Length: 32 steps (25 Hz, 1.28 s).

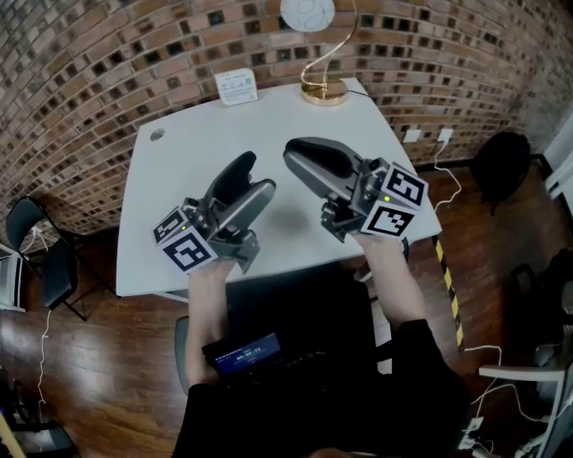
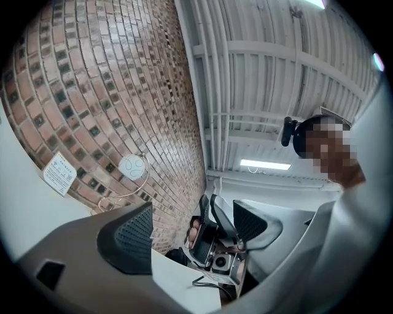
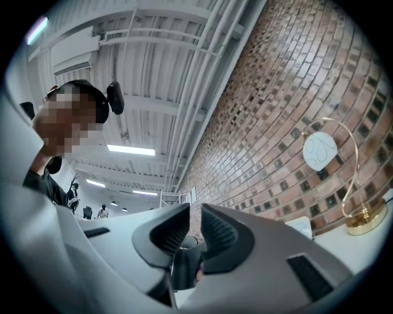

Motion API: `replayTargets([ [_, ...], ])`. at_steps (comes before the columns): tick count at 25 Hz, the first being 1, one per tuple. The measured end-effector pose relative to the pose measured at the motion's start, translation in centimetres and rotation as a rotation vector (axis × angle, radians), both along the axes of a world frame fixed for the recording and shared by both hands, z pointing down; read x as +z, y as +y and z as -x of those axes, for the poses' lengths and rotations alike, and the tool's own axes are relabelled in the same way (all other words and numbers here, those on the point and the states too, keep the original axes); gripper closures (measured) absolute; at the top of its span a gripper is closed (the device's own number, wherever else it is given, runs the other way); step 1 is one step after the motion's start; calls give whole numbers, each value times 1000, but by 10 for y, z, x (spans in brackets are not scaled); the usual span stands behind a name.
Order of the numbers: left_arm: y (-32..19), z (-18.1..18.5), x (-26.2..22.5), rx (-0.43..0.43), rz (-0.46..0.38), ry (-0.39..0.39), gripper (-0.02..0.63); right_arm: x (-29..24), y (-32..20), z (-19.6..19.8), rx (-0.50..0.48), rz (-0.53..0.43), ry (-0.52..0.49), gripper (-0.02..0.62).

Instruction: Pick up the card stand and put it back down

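Item: card stand (image 1: 324,90). It is showing a round, polished gold foot, a thin gold wire (image 3: 350,160) rising from it in a tall hook-like curve, and a round white disc (image 1: 307,12) with faint line markings hanging at the wire's upper end. It is standing upright on the white worktop (image 1: 206,152), out ahead of both claws at the far edge by the brick wall (image 1: 134,54). It is well apart from each claw and nothing is touching it.

Left claw (image 1: 255,174): it is hovering above the worktop, tilted upward, with its jaws spread wide and nothing between the pads. In the left gripper view the stand (image 2: 133,167) is lying off to the left of that claw (image 2: 191,227).

Right claw (image 1: 300,156): it is also hovering above the worktop and pointing upward. Its jaws are standing only narrowly parted and are gripping nothing. In the right gripper view the stand (image 3: 366,221) is sitting well off to the right of that claw (image 3: 193,230).

Also present: a small white placard (image 1: 236,87), resting ahead of the left claw, near the wall and to the stand's left.
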<state>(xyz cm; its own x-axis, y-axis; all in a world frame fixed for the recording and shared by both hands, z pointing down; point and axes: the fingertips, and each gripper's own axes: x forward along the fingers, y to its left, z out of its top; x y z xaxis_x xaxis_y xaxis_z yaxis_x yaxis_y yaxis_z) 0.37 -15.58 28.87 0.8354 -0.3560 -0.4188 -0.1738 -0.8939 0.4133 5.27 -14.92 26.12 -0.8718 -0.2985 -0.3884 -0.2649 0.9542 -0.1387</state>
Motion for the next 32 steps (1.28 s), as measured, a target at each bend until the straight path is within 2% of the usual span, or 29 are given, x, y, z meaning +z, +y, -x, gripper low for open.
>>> replayTargets([
  [8, 0, -4, 10, -13, 18, -19, 204, 21, -3, -5, -8, 43, -20, 518],
  [17, 2, -6, 6, -27, 26, -13, 204, 9, 8, -13, -10, 7, -15, 518],
  [25, 3, -4, 1, -32, 13, -17, 204, -7, 11, -11, 25, -68, 10, 518],
  [32, 11, -2, 5, -29, 8, -10, 204, 1, 19, -2, 19, -76, 12, 518],
])
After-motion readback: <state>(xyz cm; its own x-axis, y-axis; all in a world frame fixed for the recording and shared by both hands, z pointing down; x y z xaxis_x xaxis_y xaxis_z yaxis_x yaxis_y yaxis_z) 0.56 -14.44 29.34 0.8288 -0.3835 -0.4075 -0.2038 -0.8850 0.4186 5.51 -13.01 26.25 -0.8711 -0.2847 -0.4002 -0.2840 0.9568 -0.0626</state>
